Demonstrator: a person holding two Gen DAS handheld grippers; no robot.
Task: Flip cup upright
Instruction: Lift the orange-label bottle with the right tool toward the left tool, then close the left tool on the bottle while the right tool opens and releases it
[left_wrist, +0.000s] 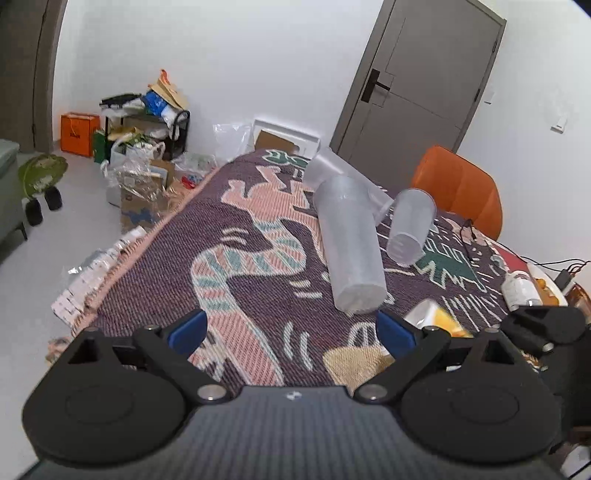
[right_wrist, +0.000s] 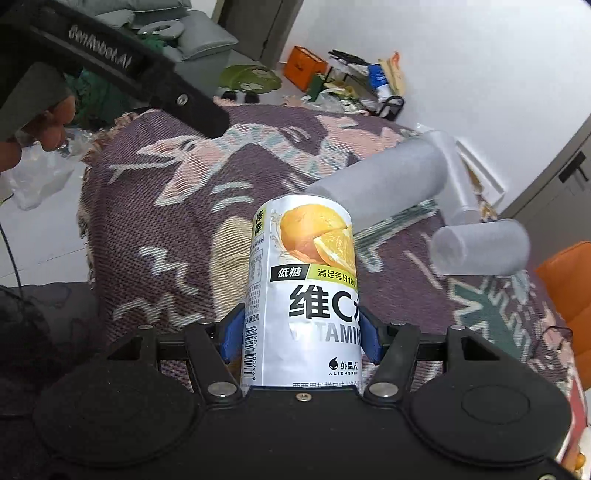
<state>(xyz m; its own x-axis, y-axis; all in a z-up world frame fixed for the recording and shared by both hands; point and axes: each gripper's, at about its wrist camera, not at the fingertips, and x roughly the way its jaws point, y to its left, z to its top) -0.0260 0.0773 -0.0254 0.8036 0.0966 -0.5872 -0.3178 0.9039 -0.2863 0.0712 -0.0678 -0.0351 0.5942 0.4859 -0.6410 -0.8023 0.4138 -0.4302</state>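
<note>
Three translucent plastic cups lie on their sides on the patterned cloth: a long stack (left_wrist: 349, 243) (right_wrist: 384, 181), a thinner one behind it (left_wrist: 332, 168) (right_wrist: 456, 173), and a short cup (left_wrist: 410, 225) (right_wrist: 480, 247) to the right. My left gripper (left_wrist: 291, 330) is open and empty, just short of the long stack's near end. My right gripper (right_wrist: 301, 328) is shut on a white orange-drink bottle (right_wrist: 306, 288), held in front of the cups; the bottle also shows in the left wrist view (left_wrist: 436, 321).
The patterned cloth (left_wrist: 258, 266) covers the table. An orange chair (left_wrist: 458, 188) stands at the far right. A cable (left_wrist: 469, 236), a bottle (left_wrist: 519, 290) and a plate sit at the right edge. Bags and boxes (left_wrist: 140, 147) clutter the floor to the left.
</note>
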